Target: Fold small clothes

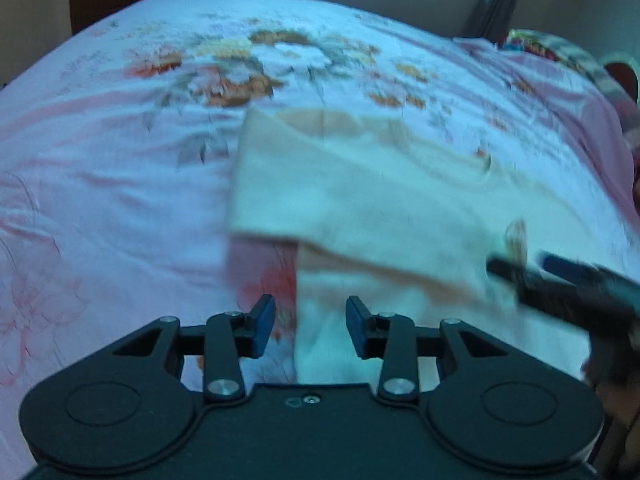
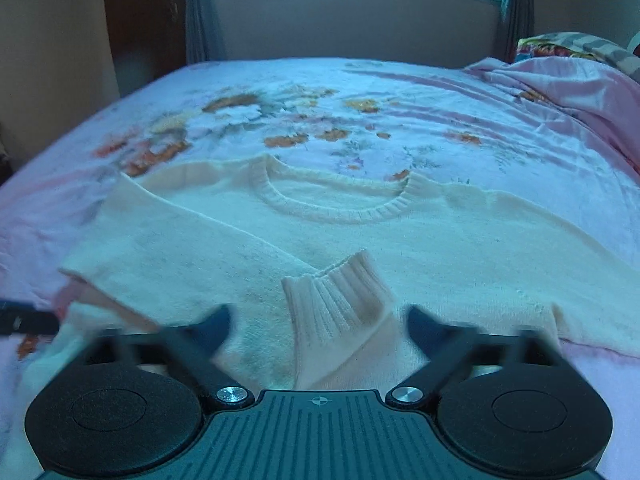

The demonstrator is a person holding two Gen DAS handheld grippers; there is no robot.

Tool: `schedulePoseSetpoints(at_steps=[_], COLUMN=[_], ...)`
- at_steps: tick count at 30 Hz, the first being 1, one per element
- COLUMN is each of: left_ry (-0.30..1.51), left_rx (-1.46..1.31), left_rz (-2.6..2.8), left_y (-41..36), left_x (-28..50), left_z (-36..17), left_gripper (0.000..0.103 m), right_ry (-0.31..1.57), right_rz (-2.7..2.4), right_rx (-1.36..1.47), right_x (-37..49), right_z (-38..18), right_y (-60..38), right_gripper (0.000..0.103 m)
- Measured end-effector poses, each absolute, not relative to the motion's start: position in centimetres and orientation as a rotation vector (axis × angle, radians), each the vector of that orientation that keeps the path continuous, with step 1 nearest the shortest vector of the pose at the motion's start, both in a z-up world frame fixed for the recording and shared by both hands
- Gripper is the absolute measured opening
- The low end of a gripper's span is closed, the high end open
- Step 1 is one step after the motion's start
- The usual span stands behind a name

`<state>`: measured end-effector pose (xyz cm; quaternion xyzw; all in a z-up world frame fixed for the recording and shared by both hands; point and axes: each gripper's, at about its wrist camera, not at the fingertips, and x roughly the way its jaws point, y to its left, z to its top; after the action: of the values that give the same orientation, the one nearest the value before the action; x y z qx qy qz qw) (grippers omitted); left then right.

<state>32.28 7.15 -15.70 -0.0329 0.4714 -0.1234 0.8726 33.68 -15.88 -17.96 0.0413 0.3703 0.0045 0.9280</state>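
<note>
A cream knit sweater (image 2: 420, 248) lies flat on the bed, its neck away from me. Its left sleeve is folded across the body, with the ribbed cuff (image 2: 336, 292) near the middle. My right gripper (image 2: 318, 326) is open just above the cuff, which lies between its fingers. My left gripper (image 1: 311, 320) is open and empty over the sweater's lower left edge (image 1: 320, 336). The sweater (image 1: 360, 200) fills the middle of the left wrist view. The right gripper (image 1: 520, 270) shows there at the right edge, blurred.
The bed has a pink and white floral sheet (image 2: 320, 112). A pink blanket (image 2: 560, 80) and a patterned pillow (image 2: 568, 46) lie at the right back. A window and curtains (image 2: 200, 12) stand behind the bed.
</note>
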Motion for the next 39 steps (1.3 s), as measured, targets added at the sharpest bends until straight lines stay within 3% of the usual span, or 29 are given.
schedulePoseSetpoints(at_steps=[1,4,5,6,17,19,21,23,25,31,36,38,39], left_ry=[0.989,0.993,0.992,0.990,0.973,0.971,0.969,0.976,0.974,0.963,0.966,0.954,0.937], left_rx=[-0.067,-0.075,-0.070,-0.066,-0.092,-0.105,-0.106,-0.107,-0.099,-0.066,-0.073,-0.100,-0.107], left_rz=[-0.251,-0.229,-0.216,-0.207,-0.165,-0.157,-0.144,-0.136,-0.132,-0.135,-0.139,-0.151,-0.157], left_y=[7.0,6.5,6.4,6.3,6.4,6.7,6.9,6.9,6.7,6.1,6.1,6.2,6.1], left_x=[32.3,33.0,33.2,33.4,34.6,34.6,34.6,34.7,34.6,34.4,34.2,34.0,33.9], left_z=[-16.3,-17.5,-17.8,-17.9,-17.8,-17.6,-17.4,-17.5,-17.6,-17.8,-17.7,-17.1,-16.5], left_gripper=[0.036,0.036,0.036,0.037,0.036,0.036,0.036,0.036,0.036,0.035,0.036,0.036,0.036], right_ry=[0.778,0.795,0.791,0.787,0.809,0.792,0.811,0.810,0.807,0.719,0.797,0.755,0.727], right_rz=[-0.009,-0.035,-0.040,-0.042,-0.067,-0.060,-0.051,-0.047,-0.051,-0.111,-0.156,-0.199,-0.207], right_rx=[0.104,0.176,0.193,0.204,0.361,0.418,0.460,0.508,0.502,0.392,0.325,0.302,0.297], right_x=[34.1,34.0,33.6,33.2,27.0,27.1,28.0,28.3,28.2,25.6,24.9,24.3,24.0], right_z=[-18.4,-18.8,-18.5,-18.3,-18.2,-18.1,-18.4,-18.5,-18.4,-16.7,-18.4,-17.5,-17.0], right_y=[-16.2,-18.1,-18.9,-19.7,-25.8,-26.6,-27.2,-27.7,-27.8,-27.8,-27.9,-28.1,-28.3], right_gripper=[0.035,0.034,0.029,0.004,0.004,0.021,0.025,0.025,0.003,0.003,0.004,0.022,0.040])
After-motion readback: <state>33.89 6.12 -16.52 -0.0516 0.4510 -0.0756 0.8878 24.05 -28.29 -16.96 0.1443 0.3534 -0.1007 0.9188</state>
